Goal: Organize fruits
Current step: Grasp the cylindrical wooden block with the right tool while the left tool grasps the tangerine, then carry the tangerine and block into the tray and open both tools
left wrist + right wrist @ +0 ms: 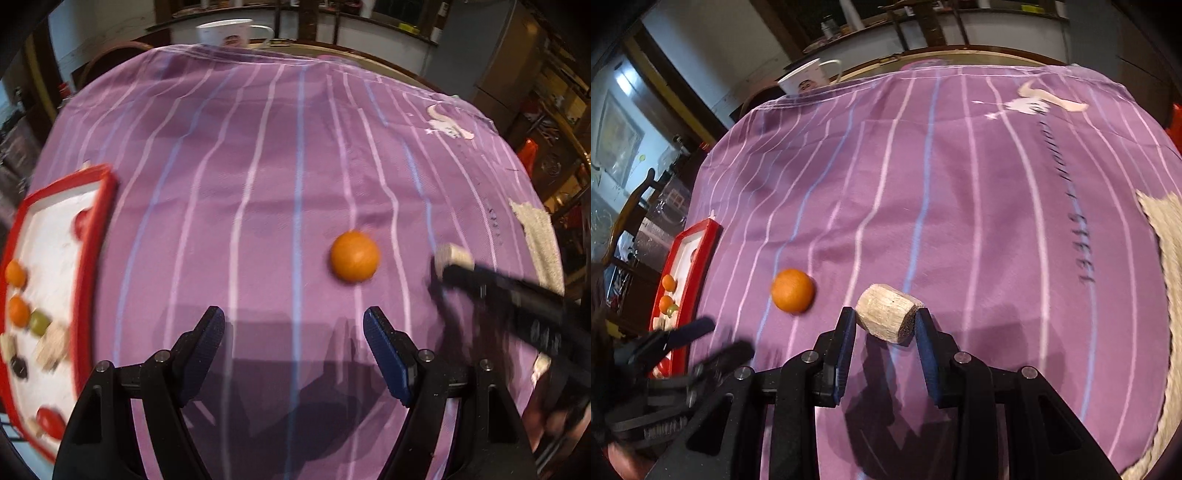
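An orange (355, 255) lies on the purple striped cloth (258, 166), ahead and right of my left gripper (294, 323), which is open and empty. A red-rimmed white tray (98, 221) at the left holds several small fruits and pale pieces. My right gripper (886, 319) is shut on a pale cork-like cylinder (886, 312) and holds it just above the cloth. The orange (793, 290) is to its left. The right gripper with the cylinder (451, 258) shows at the right of the left wrist view. The tray (698, 254) shows far left in the right wrist view.
A white mug (229, 32) stands beyond the cloth's far edge. A beige woven mat (1167, 258) lies at the right edge of the cloth. A pale patch (1034, 101) marks the cloth at the far right. Furniture surrounds the table.
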A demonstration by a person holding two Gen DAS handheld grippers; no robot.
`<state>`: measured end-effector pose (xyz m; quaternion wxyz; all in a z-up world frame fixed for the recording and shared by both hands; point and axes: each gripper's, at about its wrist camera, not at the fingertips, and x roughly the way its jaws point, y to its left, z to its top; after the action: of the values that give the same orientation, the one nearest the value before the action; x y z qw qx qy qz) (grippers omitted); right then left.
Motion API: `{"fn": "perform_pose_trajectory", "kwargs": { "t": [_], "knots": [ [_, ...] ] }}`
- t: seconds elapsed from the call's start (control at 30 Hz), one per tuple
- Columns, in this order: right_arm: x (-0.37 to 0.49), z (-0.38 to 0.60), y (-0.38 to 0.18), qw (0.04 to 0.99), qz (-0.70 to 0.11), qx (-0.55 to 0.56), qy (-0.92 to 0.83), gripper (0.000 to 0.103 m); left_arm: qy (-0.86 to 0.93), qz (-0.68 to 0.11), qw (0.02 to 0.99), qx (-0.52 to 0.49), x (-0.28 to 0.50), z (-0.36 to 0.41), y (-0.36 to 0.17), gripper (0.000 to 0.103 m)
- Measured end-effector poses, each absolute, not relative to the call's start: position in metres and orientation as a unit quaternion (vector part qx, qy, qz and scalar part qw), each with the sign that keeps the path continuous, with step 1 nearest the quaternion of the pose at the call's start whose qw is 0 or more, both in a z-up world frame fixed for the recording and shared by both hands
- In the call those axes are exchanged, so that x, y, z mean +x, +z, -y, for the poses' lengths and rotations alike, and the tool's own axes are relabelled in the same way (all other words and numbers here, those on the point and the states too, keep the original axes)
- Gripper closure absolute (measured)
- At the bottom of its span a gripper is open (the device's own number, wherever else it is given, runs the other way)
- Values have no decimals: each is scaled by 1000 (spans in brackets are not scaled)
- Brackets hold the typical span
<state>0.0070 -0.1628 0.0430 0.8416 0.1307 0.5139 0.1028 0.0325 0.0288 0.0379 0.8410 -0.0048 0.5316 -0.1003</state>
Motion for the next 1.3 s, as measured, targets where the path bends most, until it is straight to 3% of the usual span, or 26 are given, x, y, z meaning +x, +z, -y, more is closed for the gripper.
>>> {"fn": "perform_pose_trajectory", "kwargs": {
  "t": [0.3,0.33,0.37,0.4,0.9,1.3],
  "knots": [
    [-12,177,45,841,-513,144,90,67,-150,-519,841,35,60,11,25,29],
    [-14,176,45,841,-513,145,90,67,-153,-519,840,37,60,13,23,34],
    [-15,176,46,841,-513,145,90,67,-155,-523,838,36,61,14,20,59],
    [-16,175,47,841,-513,144,90,67,-149,-519,841,40,60,13,20,71],
    [-27,128,63,846,-506,122,115,67,-131,-497,856,-53,22,-55,62,71],
    [-31,17,90,844,-495,96,185,67,-67,-455,885,-77,-33,-172,110,71]
  ]
}}
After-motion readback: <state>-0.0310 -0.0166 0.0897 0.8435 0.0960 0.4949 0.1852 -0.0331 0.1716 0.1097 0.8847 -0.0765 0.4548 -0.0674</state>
